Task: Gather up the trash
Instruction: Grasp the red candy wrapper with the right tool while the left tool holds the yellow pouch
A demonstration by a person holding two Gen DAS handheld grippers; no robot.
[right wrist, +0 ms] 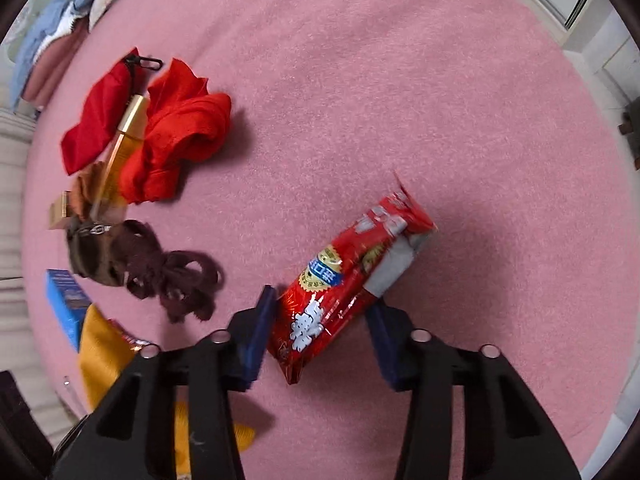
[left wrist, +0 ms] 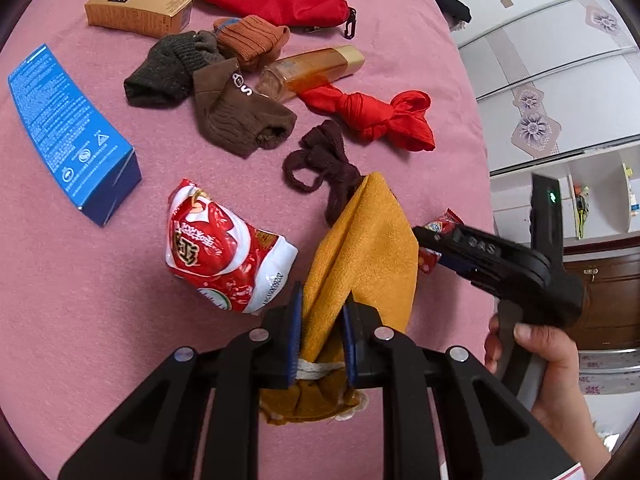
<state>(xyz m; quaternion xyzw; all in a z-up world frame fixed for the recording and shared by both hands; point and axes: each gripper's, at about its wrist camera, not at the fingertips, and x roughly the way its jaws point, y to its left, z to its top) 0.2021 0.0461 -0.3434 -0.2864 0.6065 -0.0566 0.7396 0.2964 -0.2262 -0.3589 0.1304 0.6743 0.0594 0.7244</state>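
While the left gripper (left wrist: 320,340) pinches a mustard-yellow cloth bag (left wrist: 360,248), the right gripper (right wrist: 320,332) clamps a red snack wrapper (right wrist: 344,284) with Chinese print, lifted above the pink blanket (right wrist: 400,80). Another red-and-white wrapper (left wrist: 224,252) lies mid-blanket. A brown sock (left wrist: 236,108) shows an "S".

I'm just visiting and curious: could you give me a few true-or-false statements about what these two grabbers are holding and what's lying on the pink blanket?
1. The left gripper clamps a yellow cloth bag. True.
2. The right gripper is empty. False: it holds a red snack packet.
3. A blue box lies on the pink blanket. True.
4. The amber bottle stands upright. False: it lies on its side.
5. The brown socks are inside the bag. False: they lie on the blanket.
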